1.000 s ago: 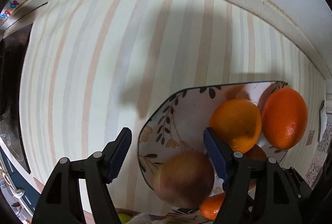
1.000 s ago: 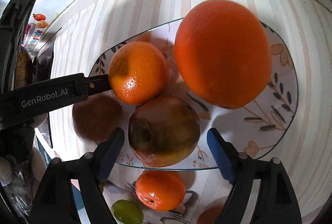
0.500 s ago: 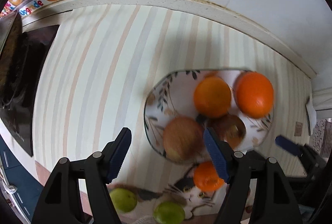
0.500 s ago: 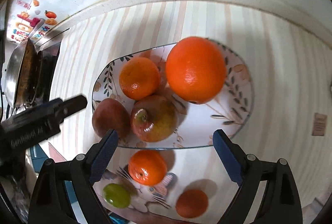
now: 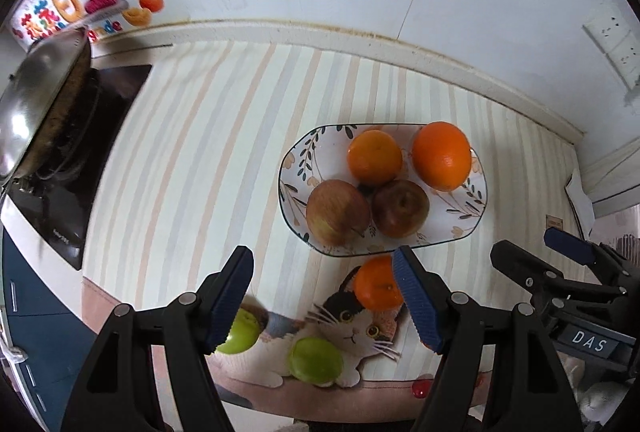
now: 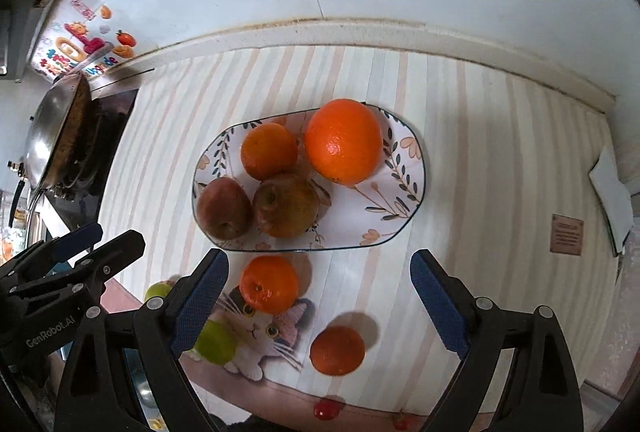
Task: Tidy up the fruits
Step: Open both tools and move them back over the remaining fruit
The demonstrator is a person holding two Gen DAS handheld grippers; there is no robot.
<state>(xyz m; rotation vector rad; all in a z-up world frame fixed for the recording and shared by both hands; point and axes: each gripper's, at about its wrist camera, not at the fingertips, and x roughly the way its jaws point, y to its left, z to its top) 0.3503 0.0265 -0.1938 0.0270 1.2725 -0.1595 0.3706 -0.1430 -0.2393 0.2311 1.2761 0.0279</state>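
both hand-held grippers are wide open and hold nothing: the left hand-held gripper (image 5: 326, 298) and the right hand-held gripper (image 6: 320, 302) now hang high above the table (image 5: 208, 160), where a second ago they were low over the plate (image 5: 294, 168), close on the fruit. the second apple (image 5: 338, 213), blurred between the left fingers back then, now sits still on the plate beside the first apple (image 5: 401, 208). i judge that a drop is finished and the pull-back is a look for the next fruit.

the plate carries four: the two apples at its near side, touching, and behind them a small orange (image 5: 375, 157) and a big orange (image 5: 442, 156).

loose fruit is still off the plate, so the job looks about half done. a tangerine (image 6: 270, 285) lies just in front of the plate's near rim, on the cat picture of the mat (image 6: 256, 336); in the right view it sits between the open fingers, nearer the left one, and in the left view it is partly behind the right finger. another tangerine (image 6: 337, 350) lies nearer the table edge, also within the right gap. two limes (image 5: 316, 361) lie on the mat, below the left hand-held gripper, one of them (image 5: 240, 330) half hidden by its left finger.

off to the left stands a wok (image 5: 38, 100) on a stove (image 5: 80, 168), well apart from the fruit.
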